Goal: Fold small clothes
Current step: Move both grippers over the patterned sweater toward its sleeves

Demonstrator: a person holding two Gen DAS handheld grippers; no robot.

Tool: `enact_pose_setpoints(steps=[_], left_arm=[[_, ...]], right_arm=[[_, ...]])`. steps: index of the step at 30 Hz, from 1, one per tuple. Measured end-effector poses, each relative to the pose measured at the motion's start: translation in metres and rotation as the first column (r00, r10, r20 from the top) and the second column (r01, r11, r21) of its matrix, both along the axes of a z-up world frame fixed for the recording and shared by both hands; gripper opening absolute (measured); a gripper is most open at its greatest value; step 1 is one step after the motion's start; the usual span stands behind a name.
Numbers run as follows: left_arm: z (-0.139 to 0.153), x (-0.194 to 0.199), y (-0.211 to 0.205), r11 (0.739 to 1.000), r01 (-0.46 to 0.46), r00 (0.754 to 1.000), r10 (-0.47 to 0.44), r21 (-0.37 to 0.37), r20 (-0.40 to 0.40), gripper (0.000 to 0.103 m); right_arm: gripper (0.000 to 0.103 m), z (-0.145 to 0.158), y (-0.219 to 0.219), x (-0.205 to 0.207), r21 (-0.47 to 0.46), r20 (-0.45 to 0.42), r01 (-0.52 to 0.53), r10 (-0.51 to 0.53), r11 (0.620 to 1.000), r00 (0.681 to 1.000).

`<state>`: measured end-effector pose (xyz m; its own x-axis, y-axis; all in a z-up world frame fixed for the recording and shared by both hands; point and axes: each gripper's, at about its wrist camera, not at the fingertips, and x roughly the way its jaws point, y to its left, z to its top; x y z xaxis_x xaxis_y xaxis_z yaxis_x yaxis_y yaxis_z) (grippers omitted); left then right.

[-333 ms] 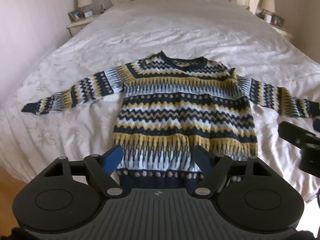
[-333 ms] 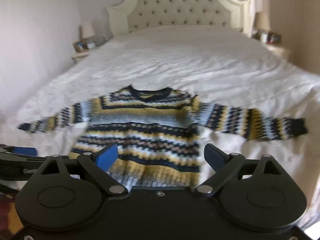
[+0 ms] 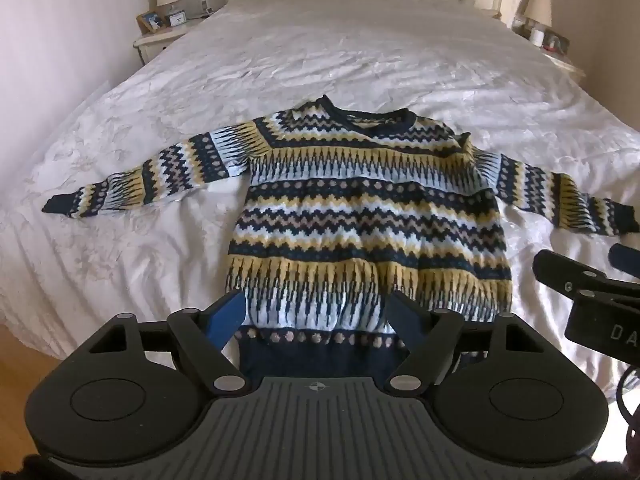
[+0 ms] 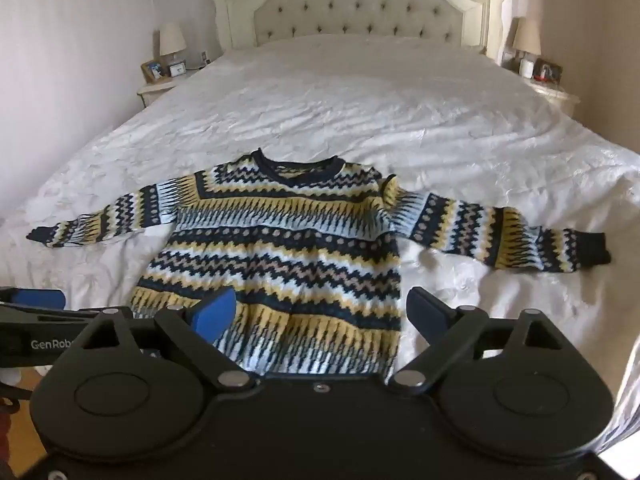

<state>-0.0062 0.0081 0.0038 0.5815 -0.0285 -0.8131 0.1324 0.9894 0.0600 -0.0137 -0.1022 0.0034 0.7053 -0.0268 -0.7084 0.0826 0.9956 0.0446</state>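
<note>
A patterned knit sweater (image 3: 368, 216) lies flat and face up on the white bed (image 3: 320, 60), filling the middle of the left wrist frame, neckline toward the tufted headboard (image 4: 360, 4) at the top and navy hem at the lower centre. Both sleeves are stretched straight out to the sides, the left cuff (image 3: 60, 204) reaching the middle left edge and the right cuff (image 4: 592, 248) the middle right of the right wrist frame. Laid out this way, every edge is exposed, which suits a first fold.

The left tongs (image 3: 320, 312) hang just above the hem, fingers spread wide and holding nothing, framing the sweater's lower left portion. The right tongs (image 4: 320, 308) are likewise spread and empty, poised over the lower right side of the body, with the right-hand finger over bare bedding beside the garment. Each tool shows at the edge of the other's view, so they sit close together at the foot of the bed.

No fold has begun, judging by the flat layout. A likely start is bringing a sleeve in across the chest. Nightstands with lamps (image 4: 172, 40) flank the headboard.
</note>
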Motion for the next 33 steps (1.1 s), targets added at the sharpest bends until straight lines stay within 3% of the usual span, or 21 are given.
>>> enact_pose_setpoints(steps=[7,33], left_arm=[[-0.001,0.006,0.003,1.0,-0.011,1.0,0.011,-0.007,-0.011,0.077],[-0.01,0.015,0.008,1.0,-0.015,0.999,0.015,-0.008,-0.041,0.077]], right_arm=[[0.092,-0.011,-0.053,-0.025,0.041,-0.017,-0.025,0.026,0.999,1.0],[0.092,-0.016,-0.052,-0.01,0.081,-0.046,-0.012,0.016,0.997,0.999]])
